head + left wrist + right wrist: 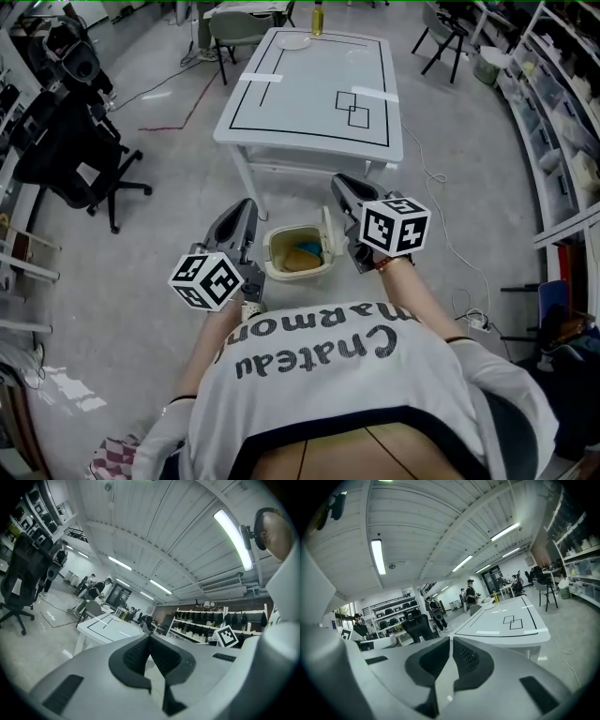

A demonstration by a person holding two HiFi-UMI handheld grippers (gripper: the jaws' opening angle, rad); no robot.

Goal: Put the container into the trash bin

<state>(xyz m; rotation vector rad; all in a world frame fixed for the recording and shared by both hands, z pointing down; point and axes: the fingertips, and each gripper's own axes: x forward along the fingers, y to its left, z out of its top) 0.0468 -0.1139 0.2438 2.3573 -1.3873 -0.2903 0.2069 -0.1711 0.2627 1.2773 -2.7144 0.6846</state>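
Head view: trash bin on floor between left gripper and right gripper; container apparently inside; both jaws together, empty.

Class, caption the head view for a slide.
Left gripper and right gripper, shut, flank the open trash bin before the white table.

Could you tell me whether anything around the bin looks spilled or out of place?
Nothing stands out: the bin stands upright on the floor, open, with its contents inside and nothing spilled beside it.
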